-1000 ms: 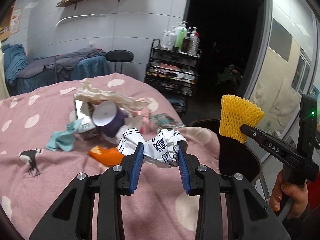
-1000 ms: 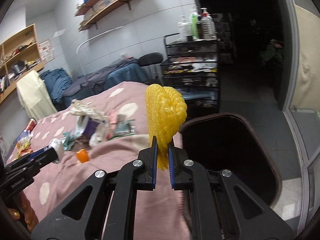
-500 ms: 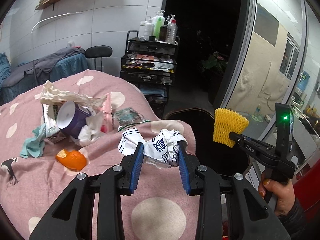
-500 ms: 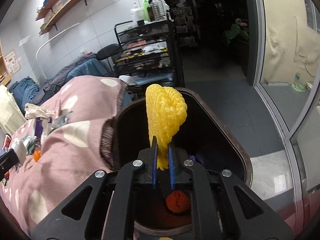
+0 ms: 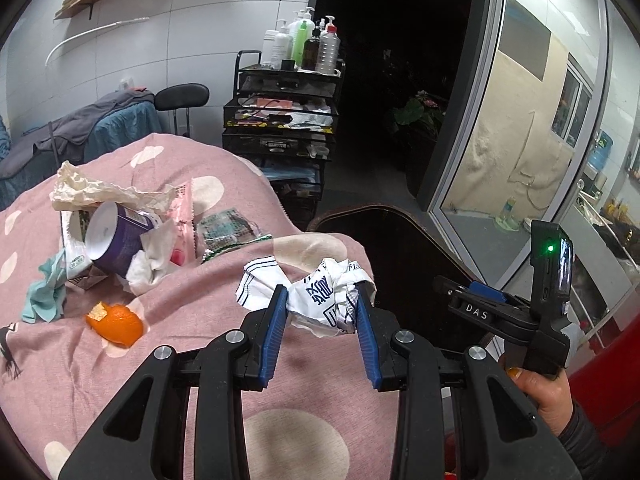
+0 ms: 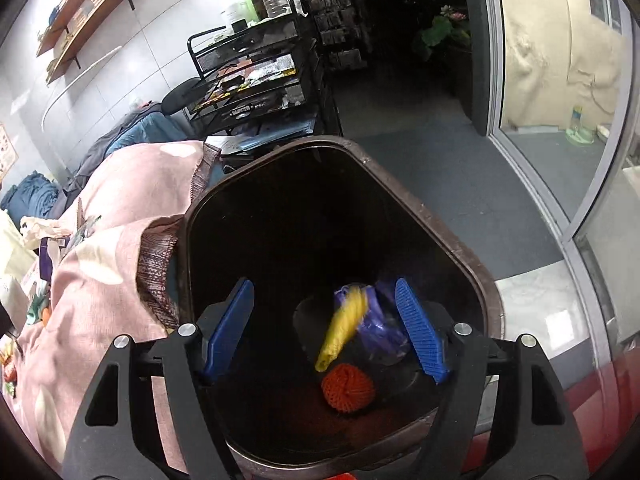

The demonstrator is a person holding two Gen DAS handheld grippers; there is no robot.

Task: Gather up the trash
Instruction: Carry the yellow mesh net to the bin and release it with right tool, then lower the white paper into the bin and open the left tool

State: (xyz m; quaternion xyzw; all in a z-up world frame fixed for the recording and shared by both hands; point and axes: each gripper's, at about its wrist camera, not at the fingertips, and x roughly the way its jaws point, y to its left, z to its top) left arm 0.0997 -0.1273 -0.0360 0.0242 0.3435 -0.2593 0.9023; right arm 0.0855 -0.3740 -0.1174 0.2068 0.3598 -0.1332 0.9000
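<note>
My left gripper (image 5: 320,300) is shut on a crumpled white paper with blue print (image 5: 320,294), held above the pink spotted cover (image 5: 200,340). My right gripper (image 6: 324,308) is open and empty over the dark trash bin (image 6: 472,256). Its dark body (image 5: 480,314) shows at the right of the left wrist view, over the bin (image 5: 400,248). A yellow foam net (image 6: 344,320), blurred, is inside the bin beside an orange net ball (image 6: 348,386) and purple plastic (image 6: 380,324).
On the cover lie an orange peel (image 5: 118,322), a purple cup (image 5: 116,240), white tissues (image 5: 154,252), crumpled beige paper (image 5: 104,192), a teal cloth (image 5: 44,296) and a green wrapper (image 5: 228,232). A black trolley with bottles (image 5: 284,120) stands behind the bed.
My right gripper opened over the bin and the yellow foam net dropped into it. My left gripper still holds the crumpled paper and has barely moved.
</note>
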